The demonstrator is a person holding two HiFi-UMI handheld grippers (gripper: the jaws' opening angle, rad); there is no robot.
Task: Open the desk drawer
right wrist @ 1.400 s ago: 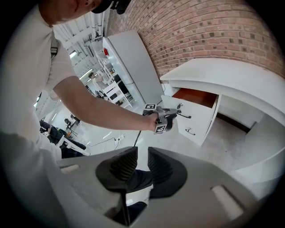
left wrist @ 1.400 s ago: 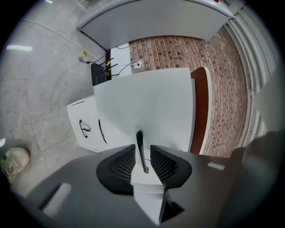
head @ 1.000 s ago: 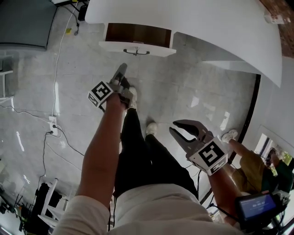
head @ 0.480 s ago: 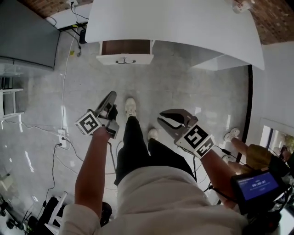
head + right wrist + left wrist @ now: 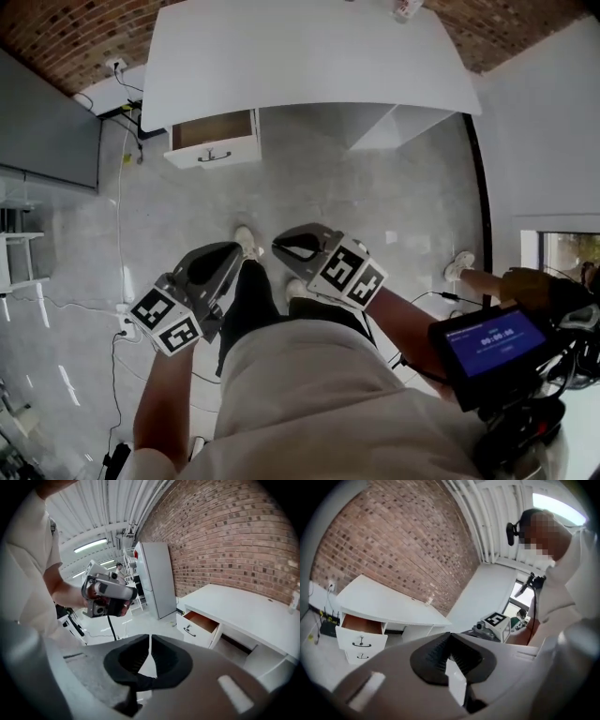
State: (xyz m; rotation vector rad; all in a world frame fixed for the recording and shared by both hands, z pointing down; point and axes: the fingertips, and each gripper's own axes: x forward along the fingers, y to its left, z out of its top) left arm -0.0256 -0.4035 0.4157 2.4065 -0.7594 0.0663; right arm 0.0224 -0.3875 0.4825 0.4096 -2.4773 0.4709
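**Drawer open at far left, both grippers clenched on nothing**

At the far left we see a grey cabinet [image 5: 47,131] against the brick wall, with a cable [image 5: 119,234] trailing down the floor beside it. That side is tight for any sweep of an arm.

The drawer [image 5: 214,139] sits under the far left end of the white desk [image 5: 300,56]. It is pulled out toward us, its wood-coloured inside showing and its handle [image 5: 215,157] facing near. The lower drawer [image 5: 358,656] beneath it is flush. We judge the task done.

Near us, the left gripper [image 5: 234,249] hangs in front of our legs, well apart from the drawer, with its jaws pressed together and nothing between them. The right gripper [image 5: 278,247] is just beside it, likewise clamped and empty. We judge both are held close to the body because nothing is left to grasp.

Between us and the desk lies bare tiled floor with wide room to move. Only the drawer's front edge juts into it.

At the near right a lit screen [image 5: 487,339] and another person's shoe [image 5: 459,267] crowd that side.
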